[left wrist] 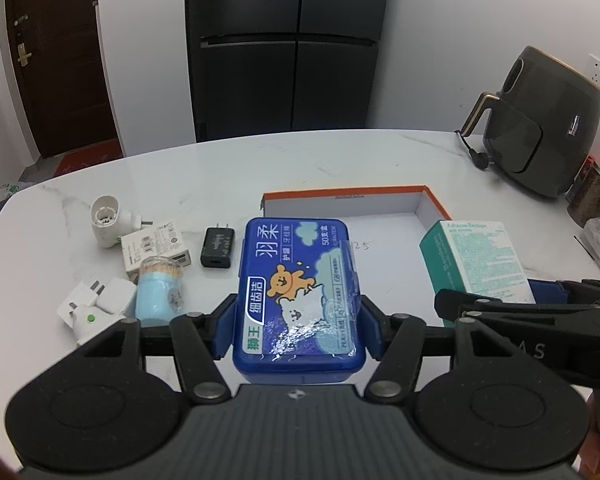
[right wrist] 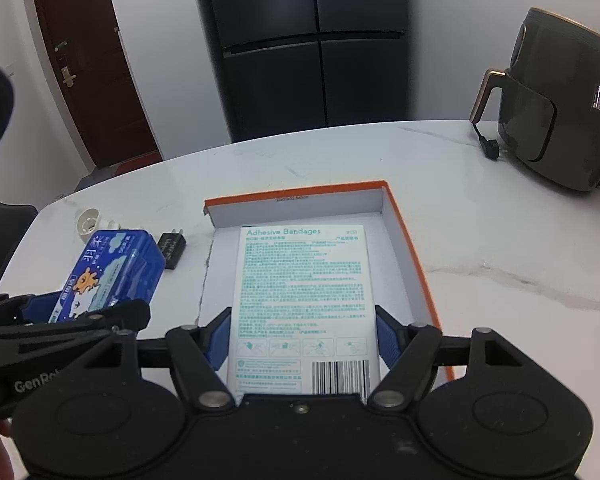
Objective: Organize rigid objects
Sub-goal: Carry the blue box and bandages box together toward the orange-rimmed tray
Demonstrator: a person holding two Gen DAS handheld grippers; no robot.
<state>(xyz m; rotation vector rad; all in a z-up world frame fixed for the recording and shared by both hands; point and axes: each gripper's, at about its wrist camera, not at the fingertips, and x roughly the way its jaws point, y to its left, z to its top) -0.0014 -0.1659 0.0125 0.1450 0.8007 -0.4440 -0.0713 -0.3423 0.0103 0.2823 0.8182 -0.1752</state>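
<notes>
Above the orange-rimmed tray (right wrist: 415, 248), right claw (right wrist: 301, 344) pinches the bandage box (right wrist: 301, 292) — left claw (left wrist: 298, 328) pinches the blue case (left wrist: 298, 292).

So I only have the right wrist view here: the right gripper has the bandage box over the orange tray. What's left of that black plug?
Observer: A blue toothpick jar lies on its side there, near the black plug.
Reviewer: Any other plugs?
Observer: Yes, white adapters sit beside the jar, on the table.
Reviewer: And the left gripper's hold on the blue case?
Observer: The left gripper clamps the blue case by its two long sides, label up.
</notes>
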